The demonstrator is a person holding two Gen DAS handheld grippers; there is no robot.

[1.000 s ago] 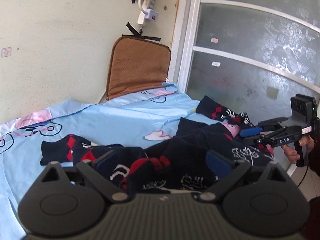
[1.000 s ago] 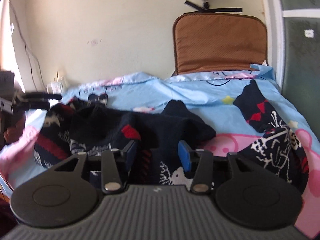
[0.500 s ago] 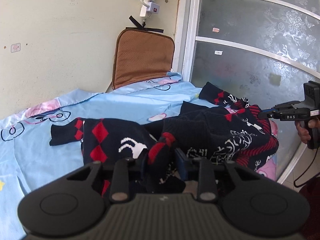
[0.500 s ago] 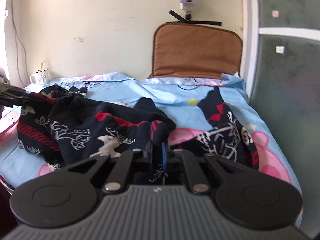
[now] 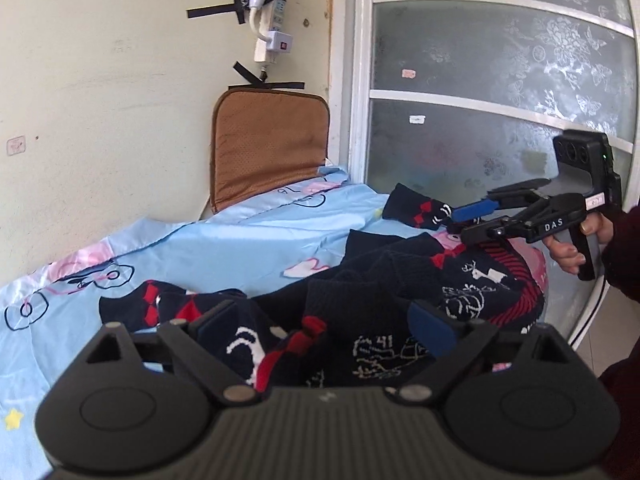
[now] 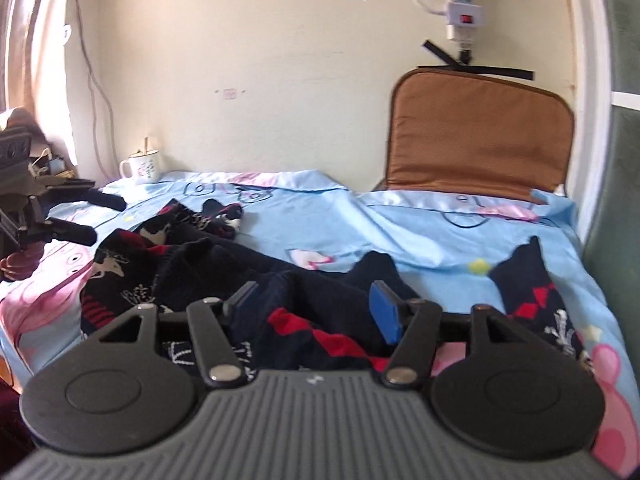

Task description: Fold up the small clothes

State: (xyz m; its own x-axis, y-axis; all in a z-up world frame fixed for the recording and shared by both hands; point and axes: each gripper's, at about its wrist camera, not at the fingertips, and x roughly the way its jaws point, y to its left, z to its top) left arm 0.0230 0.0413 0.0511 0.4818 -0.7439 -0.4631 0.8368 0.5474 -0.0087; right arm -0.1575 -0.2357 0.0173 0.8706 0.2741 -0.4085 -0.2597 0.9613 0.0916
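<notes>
A dark navy knit sweater [image 5: 400, 280] with red and white patterns lies crumpled on the light blue bed sheet [image 5: 224, 248]; it also shows in the right wrist view [image 6: 240, 276]. My left gripper [image 5: 320, 320] is open, its fingers wide apart just above the near edge of the sweater. My right gripper [image 6: 314, 304] is open over the sweater's red-striped hem; it also shows in the left wrist view [image 5: 466, 220], held above the sweater's far side. One sleeve [image 6: 532, 292] lies stretched toward the glass door.
A brown cushion [image 5: 268, 144] leans on the wall at the bed's head. A frosted glass door [image 5: 480, 120] borders the bed. A white mug [image 6: 142, 166] stands at the far corner. A power strip [image 5: 272, 36] is taped on the wall.
Both grippers were shut on the sweater half a second ago and have opened, letting it drop. The sweater now lies more bunched on the sheet.
</notes>
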